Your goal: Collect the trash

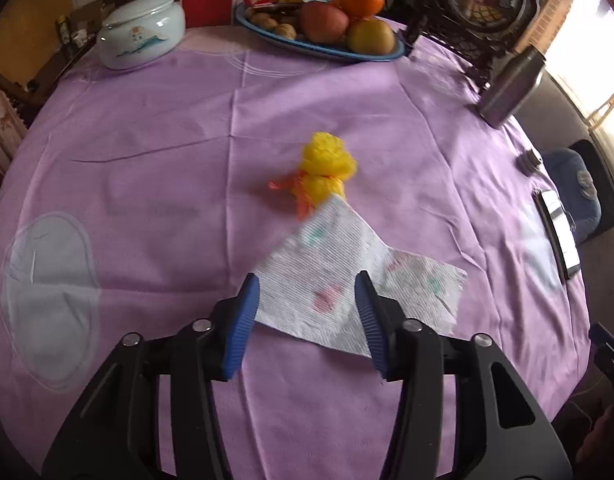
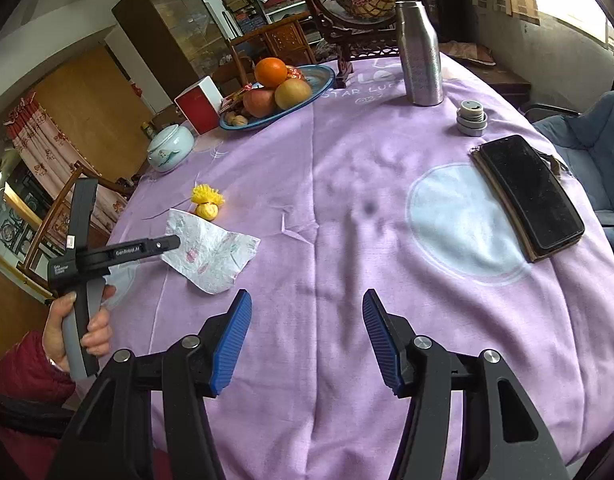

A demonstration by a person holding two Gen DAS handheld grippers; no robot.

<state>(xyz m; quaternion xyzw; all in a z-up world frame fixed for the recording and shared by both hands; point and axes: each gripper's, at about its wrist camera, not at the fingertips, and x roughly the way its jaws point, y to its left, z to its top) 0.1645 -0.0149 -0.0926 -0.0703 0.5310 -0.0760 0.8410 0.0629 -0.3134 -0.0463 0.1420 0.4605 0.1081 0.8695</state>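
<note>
While its blue pads stand wide apart, the left gripper (image 1: 307, 312) straddles a printed paper napkin (image 1: 347, 280) lying on the purple tablecloth (image 1: 147, 152). At 12 o'clock, touching the napkin's tip, sits yellow net wrapping (image 1: 325, 168). The right gripper (image 2: 307, 340) hovers released over bare cloth.

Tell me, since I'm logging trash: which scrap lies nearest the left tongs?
The paper towel, lying flat between the open left tongs; the yellow wrapper sits beyond it.
</note>
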